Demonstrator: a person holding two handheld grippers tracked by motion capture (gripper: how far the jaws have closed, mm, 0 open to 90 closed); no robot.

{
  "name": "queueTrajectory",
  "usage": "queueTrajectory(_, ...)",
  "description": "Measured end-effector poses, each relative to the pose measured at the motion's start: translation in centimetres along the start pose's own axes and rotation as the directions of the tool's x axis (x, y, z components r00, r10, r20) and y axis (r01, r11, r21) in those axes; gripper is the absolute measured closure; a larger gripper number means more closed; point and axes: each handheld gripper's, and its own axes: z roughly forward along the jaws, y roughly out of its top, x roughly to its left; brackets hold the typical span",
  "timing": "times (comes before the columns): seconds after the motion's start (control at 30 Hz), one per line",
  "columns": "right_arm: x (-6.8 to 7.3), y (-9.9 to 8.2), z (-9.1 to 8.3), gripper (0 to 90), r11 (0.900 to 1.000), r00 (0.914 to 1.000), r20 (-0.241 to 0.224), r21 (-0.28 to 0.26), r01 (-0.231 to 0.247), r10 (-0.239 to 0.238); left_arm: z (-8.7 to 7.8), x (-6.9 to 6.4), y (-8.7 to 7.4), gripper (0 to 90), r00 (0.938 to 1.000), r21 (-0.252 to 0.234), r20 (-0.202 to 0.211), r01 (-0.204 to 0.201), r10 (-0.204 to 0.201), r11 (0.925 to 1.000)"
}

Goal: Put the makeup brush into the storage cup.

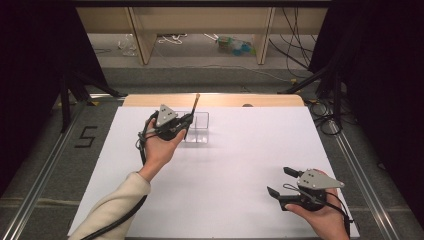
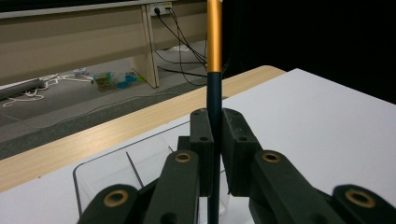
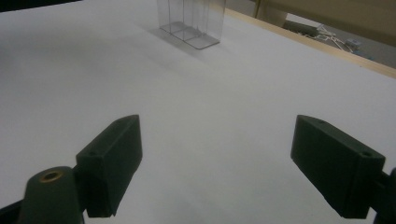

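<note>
From the high view, the left gripper [image 1: 183, 125] clamps a slim dark brush [image 1: 192, 115] upright over a clear divided box [image 1: 199, 131] on the white table [image 1: 225, 175], not yet let go, while the right gripper [image 1: 283, 181] waits with jaws apart. The left gripper view shows the jaws pinched on the brush's dark handle [image 2: 214, 121], with its gold band above and a wooden edge, grey floor and cables beyond. The right gripper view shows the box [image 3: 191, 21] far off across bare white tabletop.

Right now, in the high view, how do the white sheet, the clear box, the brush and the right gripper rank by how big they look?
1. white sheet, by far the largest.
2. right gripper, though it lies nearer the camera, which flatters it.
3. clear box.
4. brush, thinnest; held upright in the left gripper, so its length is foreshortened and unsure against the box.
</note>
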Motion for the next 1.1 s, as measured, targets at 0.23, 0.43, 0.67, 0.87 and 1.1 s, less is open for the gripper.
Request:
queueTrajectory(0.23, -0.02, -0.01, 0.0, 17.7, 1.0, 1.0, -0.001, 0.0, 0.001, -0.001, 0.11, -0.04, 0.07, 83.4, 1.0, 0.001, 0.005, 0.007, -0.007, 1.0)
queueTrajectory(0.43, -0.01, 0.0, 0.01, 17.6, 1.0, 1.0, -0.001, 0.0, -0.001, 0.001, 0.23, -0.04, 0.16, 83.4, 1.0, -0.003, 0.003, 0.008, -0.008, 1.0)
queueTrajectory(0.67, -0.02, -0.02, 0.0, 17.6, 1.0, 1.0, -0.001, 0.001, 0.0, 0.0, 0.39, -0.07, 0.32, 83.4, 0.9999, -0.006, 0.004, 0.01, -0.01, 0.9999)
queueTrajectory(0.87, -0.02, -0.02, 0.0, 17.6, 1.0, 1.0, -0.001, 0.002, 0.0, 0.0, 0.49, -0.04, 0.48, 83.4, 0.9999, -0.008, 0.003, 0.012, -0.012, 0.9999)
queueTrajectory(1.1, -0.04, -0.03, 0.01, 17.6, 1.0, 1.0, -0.001, 0.003, 0.002, -0.002, 0.61, 0.06, 0.61, 83.4, 0.9999, -0.012, 0.004, 0.01, -0.01, 0.9999)
